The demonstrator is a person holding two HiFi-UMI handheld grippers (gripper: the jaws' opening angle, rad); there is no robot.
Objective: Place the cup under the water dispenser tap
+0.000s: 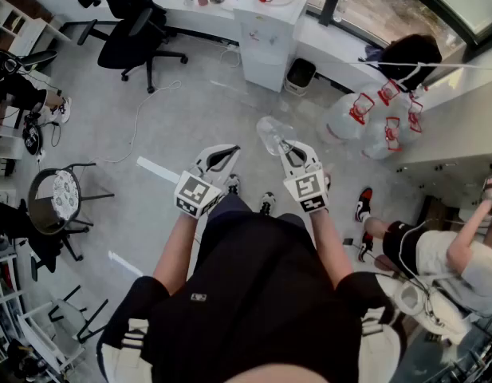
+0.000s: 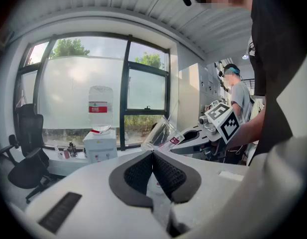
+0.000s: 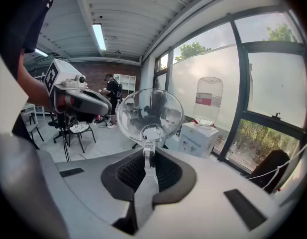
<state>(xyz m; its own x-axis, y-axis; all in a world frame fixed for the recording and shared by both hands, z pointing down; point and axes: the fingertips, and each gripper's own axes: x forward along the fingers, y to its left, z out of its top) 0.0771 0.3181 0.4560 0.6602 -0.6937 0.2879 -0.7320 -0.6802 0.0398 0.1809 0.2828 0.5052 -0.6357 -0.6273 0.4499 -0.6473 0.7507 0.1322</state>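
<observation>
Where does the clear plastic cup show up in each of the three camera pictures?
Head view: the clear plastic cup is near the centre, at the tip of the right gripper.
Left gripper view: the cup is near the centre, tilted, held out from the right.
Right gripper view: the cup is at the centre, pinched between the jaws.
Shared landmark: the white water dispenser shows in all three.

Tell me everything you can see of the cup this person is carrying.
The cup is thin, clear plastic and looks empty. It has a wide round mouth that narrows to a smaller base. It is tipped over rather than upright, and it is held in the air above the floor. The right gripper pinches its wall between closed jaws, and nothing else touches it. The water dispenser stands some way ahead by the window.
</observation>
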